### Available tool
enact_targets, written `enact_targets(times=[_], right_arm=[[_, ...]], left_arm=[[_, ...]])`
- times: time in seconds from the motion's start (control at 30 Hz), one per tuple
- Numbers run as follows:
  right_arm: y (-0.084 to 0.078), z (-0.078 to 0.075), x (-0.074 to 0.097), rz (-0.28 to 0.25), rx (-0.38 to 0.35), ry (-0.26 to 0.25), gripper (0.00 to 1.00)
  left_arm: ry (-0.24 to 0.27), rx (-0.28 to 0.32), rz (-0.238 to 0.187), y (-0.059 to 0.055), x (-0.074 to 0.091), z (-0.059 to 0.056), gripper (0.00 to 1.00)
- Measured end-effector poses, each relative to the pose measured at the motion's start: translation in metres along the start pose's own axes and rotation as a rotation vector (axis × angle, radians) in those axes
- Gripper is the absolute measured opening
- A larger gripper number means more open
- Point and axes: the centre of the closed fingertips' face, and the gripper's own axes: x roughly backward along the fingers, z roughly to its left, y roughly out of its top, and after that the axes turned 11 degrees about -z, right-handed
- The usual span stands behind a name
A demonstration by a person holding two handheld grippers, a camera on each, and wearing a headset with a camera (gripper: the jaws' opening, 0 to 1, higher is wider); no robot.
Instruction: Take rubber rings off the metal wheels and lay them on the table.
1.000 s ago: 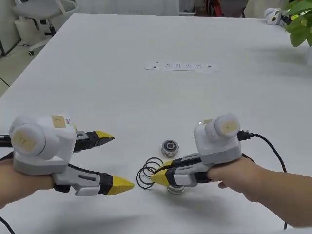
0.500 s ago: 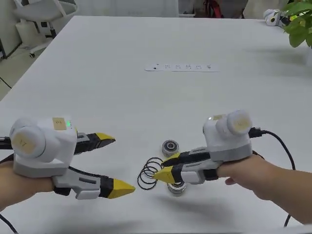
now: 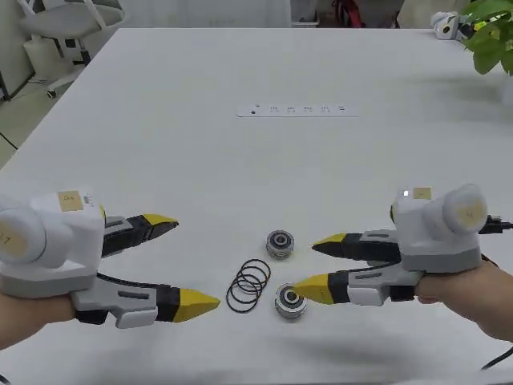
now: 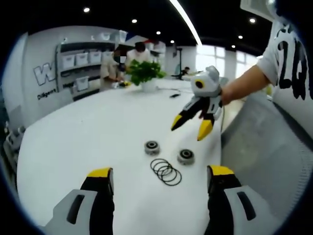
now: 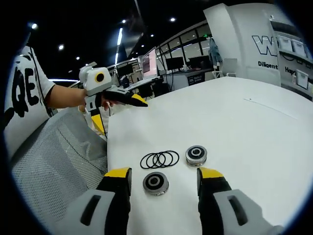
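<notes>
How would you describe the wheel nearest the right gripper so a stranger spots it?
On the white table, find the black rubber rings near the front edge. The wheel just right of them, beside a yellow finger of the right gripper, is it; the other wheel lies farther back.

The left gripper and right gripper are white rounded housings with grey-black jaws tipped yellow, and the white short sleeve bears black lettering.
</notes>
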Motion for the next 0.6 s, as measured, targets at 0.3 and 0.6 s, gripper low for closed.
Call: enact_targets(times=[0.3, 0.6], right_arm=[[-0.001, -0.005, 0.025, -0.006, 0.11, -0.05, 0.67], [-0.002, -0.009, 0.045, 0.007, 0.196, -0.094, 0.73]], left_arm=[[0.012, -0.003, -0.011, 0.003, 0.003, 0.001, 0.8], [0.02, -0.037, 0.019, -0.004, 0.011, 0.001, 0.8]])
